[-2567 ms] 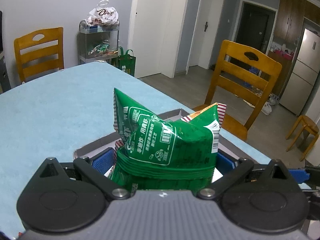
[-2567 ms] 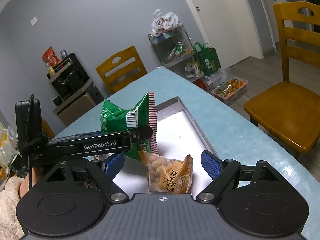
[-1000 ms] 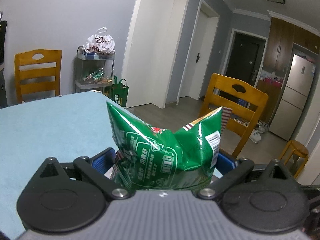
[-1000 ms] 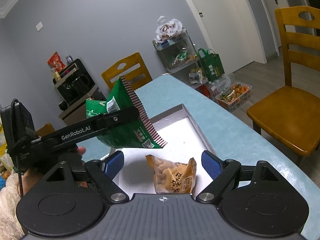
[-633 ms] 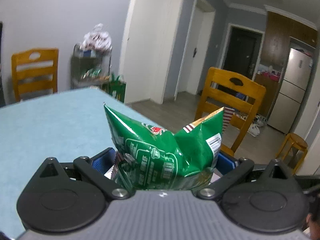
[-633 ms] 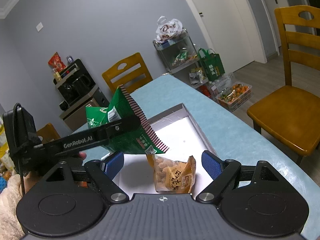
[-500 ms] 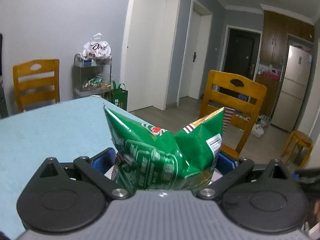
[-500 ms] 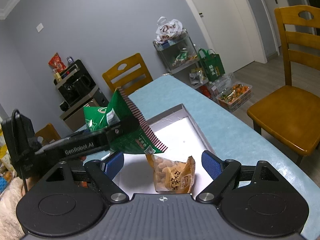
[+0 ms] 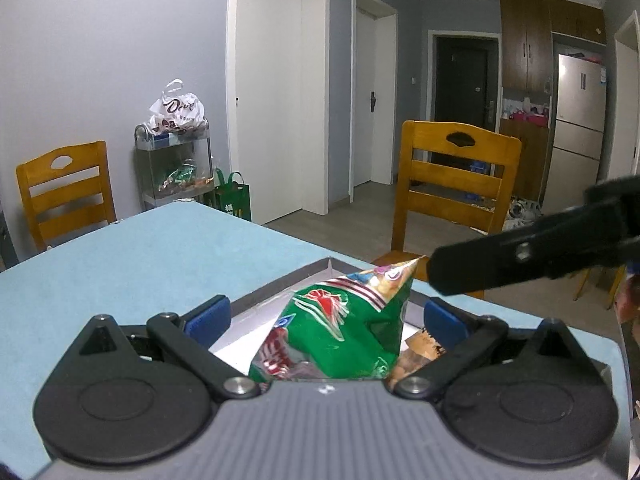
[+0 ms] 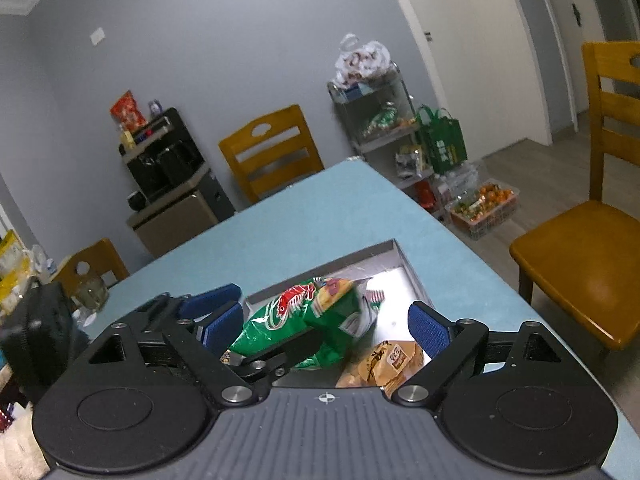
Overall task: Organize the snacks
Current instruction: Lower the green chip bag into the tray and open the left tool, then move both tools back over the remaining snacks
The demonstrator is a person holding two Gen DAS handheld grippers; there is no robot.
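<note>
A green snack bag point(image 9: 340, 332) lies in the grey tray point(image 9: 280, 285) with a white floor, on the light blue table. My left gripper point(image 9: 326, 316) is open, its blue pads point(image 9: 208, 314) wide on both sides of the bag and not pressing it. In the right wrist view the same green bag point(image 10: 308, 320) lies in the tray point(image 10: 412, 276) beside an orange peanut bag point(image 10: 390, 364). My right gripper point(image 10: 320, 324) is open and empty, held above the tray. The left gripper's fingers point(image 10: 208, 304) show at its left.
Wooden chairs point(image 9: 452, 184) point(image 10: 580, 240) stand beside the table's right edge, another chair point(image 9: 66, 188) at its far end. A shelf cart with snack bags point(image 9: 176, 160) stands by the wall. A glass point(image 10: 90, 292) sits on the table at left.
My left gripper lowered the green bag into the tray and opened, letting it go. The bag now lies next to the peanut bag. My right gripper rose a little.
</note>
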